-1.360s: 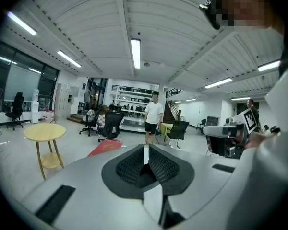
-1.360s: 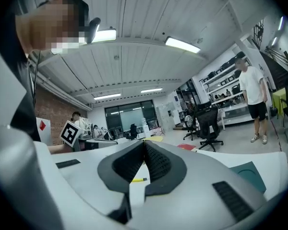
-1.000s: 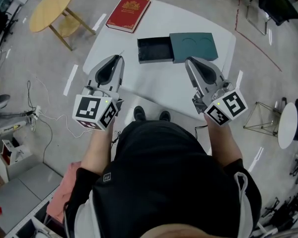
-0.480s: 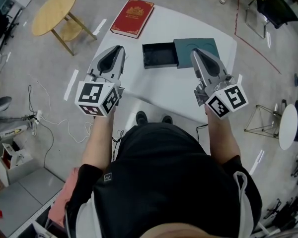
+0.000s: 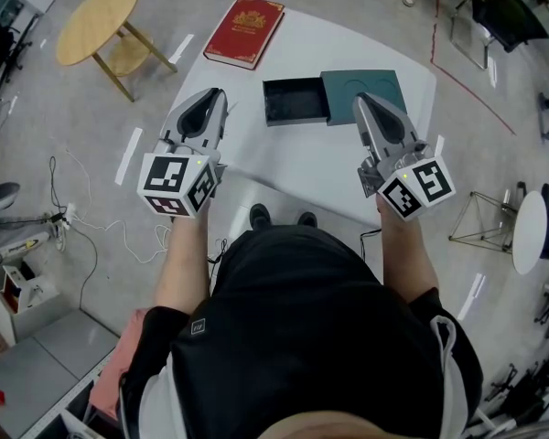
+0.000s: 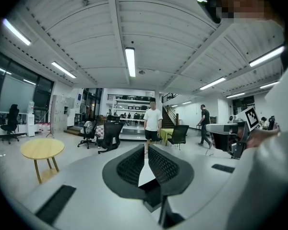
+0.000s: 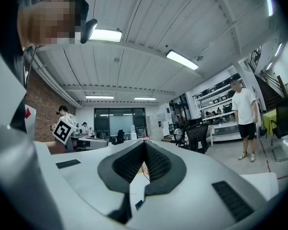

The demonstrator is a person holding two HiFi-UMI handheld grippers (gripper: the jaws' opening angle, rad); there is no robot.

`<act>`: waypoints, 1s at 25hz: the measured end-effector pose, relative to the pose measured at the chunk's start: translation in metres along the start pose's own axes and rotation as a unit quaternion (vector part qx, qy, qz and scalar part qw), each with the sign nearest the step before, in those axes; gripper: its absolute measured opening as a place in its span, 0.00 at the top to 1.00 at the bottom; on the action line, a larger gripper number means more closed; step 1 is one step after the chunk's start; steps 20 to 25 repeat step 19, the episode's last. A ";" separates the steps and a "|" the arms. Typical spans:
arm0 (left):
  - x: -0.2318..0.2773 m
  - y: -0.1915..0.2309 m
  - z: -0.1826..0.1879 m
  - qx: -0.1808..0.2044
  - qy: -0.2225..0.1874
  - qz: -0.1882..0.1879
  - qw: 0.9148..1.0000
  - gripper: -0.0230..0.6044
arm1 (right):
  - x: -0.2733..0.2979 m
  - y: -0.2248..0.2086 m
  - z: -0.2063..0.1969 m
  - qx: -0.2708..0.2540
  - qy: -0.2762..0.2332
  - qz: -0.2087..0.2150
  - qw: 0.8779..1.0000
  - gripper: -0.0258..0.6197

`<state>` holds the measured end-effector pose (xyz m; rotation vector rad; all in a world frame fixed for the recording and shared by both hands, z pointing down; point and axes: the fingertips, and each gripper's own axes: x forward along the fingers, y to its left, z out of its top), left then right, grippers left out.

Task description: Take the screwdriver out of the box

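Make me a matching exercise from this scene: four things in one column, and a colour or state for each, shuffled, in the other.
Things:
1. book
2. box
3. lid
4. left gripper

Colour or state:
a. shut, nothing between its jaws
b. red, with a gold emblem
c. teal, lying flat just right of the box in the head view
d. open, dark inside

Pairs: 1-b, 2-d, 3-c, 4-a
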<state>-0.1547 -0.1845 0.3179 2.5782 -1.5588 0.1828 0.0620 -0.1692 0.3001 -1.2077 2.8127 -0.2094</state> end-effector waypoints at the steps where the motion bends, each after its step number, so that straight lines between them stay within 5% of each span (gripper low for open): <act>1: 0.000 -0.001 0.000 0.000 -0.001 0.000 1.000 0.90 | 0.000 0.001 -0.001 0.000 0.001 0.001 1.000 0.92; 25: -0.007 -0.007 -0.003 -0.006 0.001 -0.007 1.000 0.90 | -0.002 0.013 -0.005 0.003 0.009 0.011 1.000 0.92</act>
